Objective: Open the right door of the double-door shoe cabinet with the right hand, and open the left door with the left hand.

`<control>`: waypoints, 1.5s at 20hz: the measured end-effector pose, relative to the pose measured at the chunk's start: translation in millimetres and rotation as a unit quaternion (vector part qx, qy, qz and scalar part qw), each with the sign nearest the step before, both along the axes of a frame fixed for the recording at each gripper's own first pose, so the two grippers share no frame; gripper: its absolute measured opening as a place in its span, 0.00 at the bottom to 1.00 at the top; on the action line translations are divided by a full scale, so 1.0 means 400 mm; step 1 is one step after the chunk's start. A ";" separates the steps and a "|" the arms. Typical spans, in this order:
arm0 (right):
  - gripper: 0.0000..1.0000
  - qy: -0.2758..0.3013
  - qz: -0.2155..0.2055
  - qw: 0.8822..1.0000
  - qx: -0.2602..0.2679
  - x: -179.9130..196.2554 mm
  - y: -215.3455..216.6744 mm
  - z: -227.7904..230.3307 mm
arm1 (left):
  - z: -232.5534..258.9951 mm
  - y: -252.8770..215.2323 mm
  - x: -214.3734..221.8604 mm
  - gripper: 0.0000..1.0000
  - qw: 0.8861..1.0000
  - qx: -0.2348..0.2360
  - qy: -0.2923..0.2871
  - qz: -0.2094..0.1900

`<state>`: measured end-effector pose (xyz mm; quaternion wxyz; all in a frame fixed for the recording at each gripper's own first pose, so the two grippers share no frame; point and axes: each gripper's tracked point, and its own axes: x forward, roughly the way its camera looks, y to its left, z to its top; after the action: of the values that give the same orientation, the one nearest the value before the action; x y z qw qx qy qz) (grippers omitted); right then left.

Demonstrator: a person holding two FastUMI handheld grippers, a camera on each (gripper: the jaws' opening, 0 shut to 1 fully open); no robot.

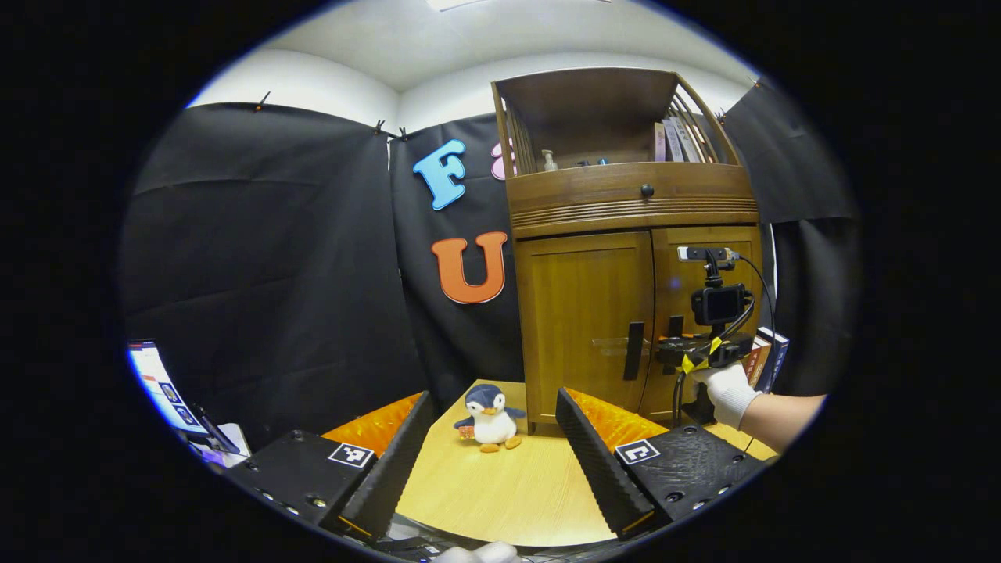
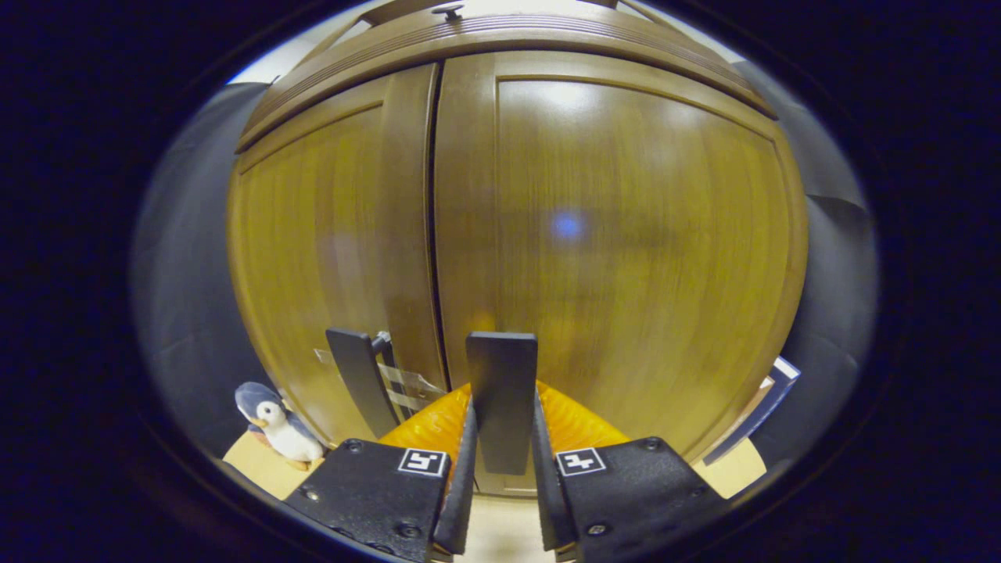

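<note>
Right gripper view has the cabinet [image 2: 500, 234] across most of the frame, both doors closed, the seam running down left of centre. The right gripper [image 2: 502, 438] sits low in the middle with its jaws closed on the right handle [image 2: 501, 399], a dark upright bar on the right door [image 2: 626, 234]. The left handle [image 2: 361, 379] stands just left of it on the left door [image 2: 321, 242]. Left gripper view shows the left gripper [image 1: 493, 461] at the bottom, jaws wide apart and holding nothing, well back from the cabinet at right of centre, a toy penguin [image 1: 490, 418] on the table [image 1: 508, 493] between. The doors look like stiff, hinged wood, likely light to swing; the rigid bar handles are the sensible grip.
</note>
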<state>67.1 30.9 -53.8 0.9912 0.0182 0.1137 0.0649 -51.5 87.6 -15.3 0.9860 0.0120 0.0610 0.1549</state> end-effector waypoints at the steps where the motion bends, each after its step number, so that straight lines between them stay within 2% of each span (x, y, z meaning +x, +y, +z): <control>1: 0.38 0.001 -0.001 1.000 0.002 0.000 0.001 -0.004 | -0.001 0.002 0.001 0.96 1.000 -0.001 0.000 0.000; 4: 0.35 0.009 0.000 1.000 0.007 0.002 0.000 -0.017 | 0.000 0.008 -0.009 0.96 1.000 0.003 -0.003 -0.001; 7: 0.34 0.015 -0.002 1.000 -0.021 0.000 -0.007 -0.048 | -0.001 0.012 -0.010 0.96 1.000 -0.007 -0.010 -0.005; 11: 0.31 0.028 0.000 0.999 0.019 -0.039 -0.008 -0.050 | 0.005 0.001 -0.027 0.96 1.000 -0.017 -0.020 -0.017; 15: 0.27 0.028 0.016 0.999 0.018 -0.107 -0.024 -0.050 | 0.009 0.008 -0.047 0.96 0.999 -0.011 -0.027 -0.023; 16: 0.27 0.027 0.018 0.999 0.015 -0.124 -0.033 -0.053 | 0.010 0.008 -0.048 1.00 0.999 -0.012 -0.026 -0.026; 17: 0.27 0.024 0.019 0.999 0.013 -0.147 -0.041 -0.052 | 0.004 0.005 -0.052 0.96 0.999 -0.013 -0.025 -0.028; 18: 0.27 0.024 0.022 0.999 0.014 -0.172 -0.052 -0.053 | 0.000 0.003 -0.054 1.00 0.999 -0.015 -0.024 -0.031; 19: 0.27 0.025 0.024 0.999 0.019 -0.194 -0.059 -0.056 | -0.004 0.001 -0.053 0.96 0.999 -0.016 -0.025 -0.035; 21: 0.27 0.026 0.029 0.999 0.018 -0.244 -0.085 -0.055 | -0.013 -0.006 -0.054 0.96 0.999 -0.016 -0.021 -0.043; 29: 0.25 0.023 0.027 0.999 0.014 -0.394 -0.208 -0.063 | -0.029 -0.069 -0.027 0.96 0.996 -0.010 -0.014 -0.090; 30: 0.24 0.021 0.024 0.999 0.011 -0.407 -0.226 -0.067 | -0.027 -0.079 -0.020 1.00 0.995 -0.009 -0.015 -0.097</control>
<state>-95.6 -59.5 -80.4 0.9865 0.0280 0.1342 0.0898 -59.5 55.9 -26.0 0.9972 0.0063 0.0463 0.0583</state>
